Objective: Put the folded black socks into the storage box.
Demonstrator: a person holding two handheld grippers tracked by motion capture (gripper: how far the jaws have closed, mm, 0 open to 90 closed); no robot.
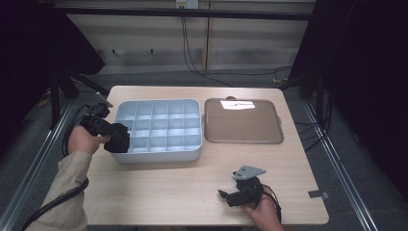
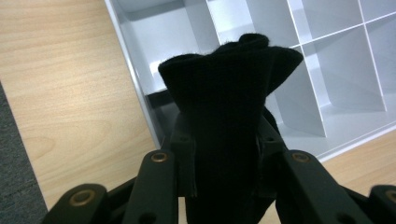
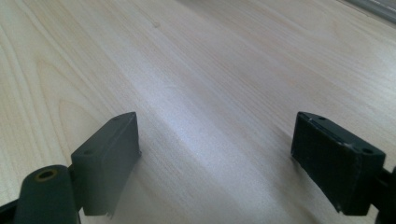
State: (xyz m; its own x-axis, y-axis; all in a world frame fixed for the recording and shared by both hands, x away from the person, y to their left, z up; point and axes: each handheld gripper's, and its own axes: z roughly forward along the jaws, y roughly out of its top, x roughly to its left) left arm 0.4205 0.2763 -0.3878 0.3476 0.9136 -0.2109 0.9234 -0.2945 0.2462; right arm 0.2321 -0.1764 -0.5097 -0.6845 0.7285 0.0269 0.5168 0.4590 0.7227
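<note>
A black folded cloth (image 2: 229, 93) stands between the jaws of my left gripper (image 2: 224, 154), which is shut on it. In the high view the left gripper (image 1: 113, 137) holds the black cloth (image 1: 118, 138) over the near left corner of a pale blue tray with several compartments (image 1: 159, 155). The compartments that I can see hold nothing. My right gripper (image 1: 230, 196) hovers low over the bare wooden table (image 3: 196, 70) near the front edge, open, nothing between its jaws.
A flat brown lid (image 1: 243, 120) with a light reflection lies to the right of the tray. Metal rails run along both sides of the table (image 1: 159, 192). Cables trail on the floor behind.
</note>
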